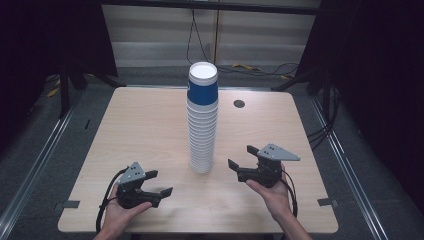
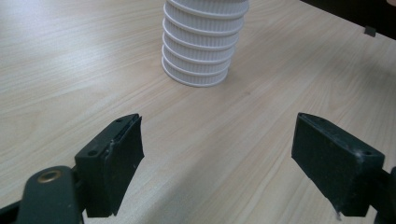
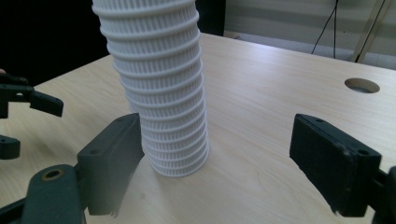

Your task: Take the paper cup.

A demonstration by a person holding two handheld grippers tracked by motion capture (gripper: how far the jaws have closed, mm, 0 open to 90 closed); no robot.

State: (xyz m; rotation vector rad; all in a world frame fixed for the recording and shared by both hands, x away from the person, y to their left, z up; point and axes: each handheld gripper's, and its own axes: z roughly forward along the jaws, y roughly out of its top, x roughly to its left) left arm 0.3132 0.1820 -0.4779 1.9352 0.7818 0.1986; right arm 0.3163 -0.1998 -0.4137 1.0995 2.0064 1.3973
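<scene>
We see one table (image 1: 150,130) with one tall stack (image 1: 202,125) of ribbed white cups standing upright near its middle, a blue cup on top. Two grippers flank the stack: our left gripper (image 1: 159,183) lies nearer us to its left, jaws spread and empty; our right gripper (image 1: 242,156) sits just right of its base, jaws also apart, holding nothing.

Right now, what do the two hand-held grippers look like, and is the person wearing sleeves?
Both are black, each with two blocky black jaws. The left gripper and the right gripper each carry a grey three-cornered plate on top and trail a black cable back past the wrist. Brass-coloured rivets show at the jaw pivots. Forearms are bare: no sleeves or gloves.
</scene>
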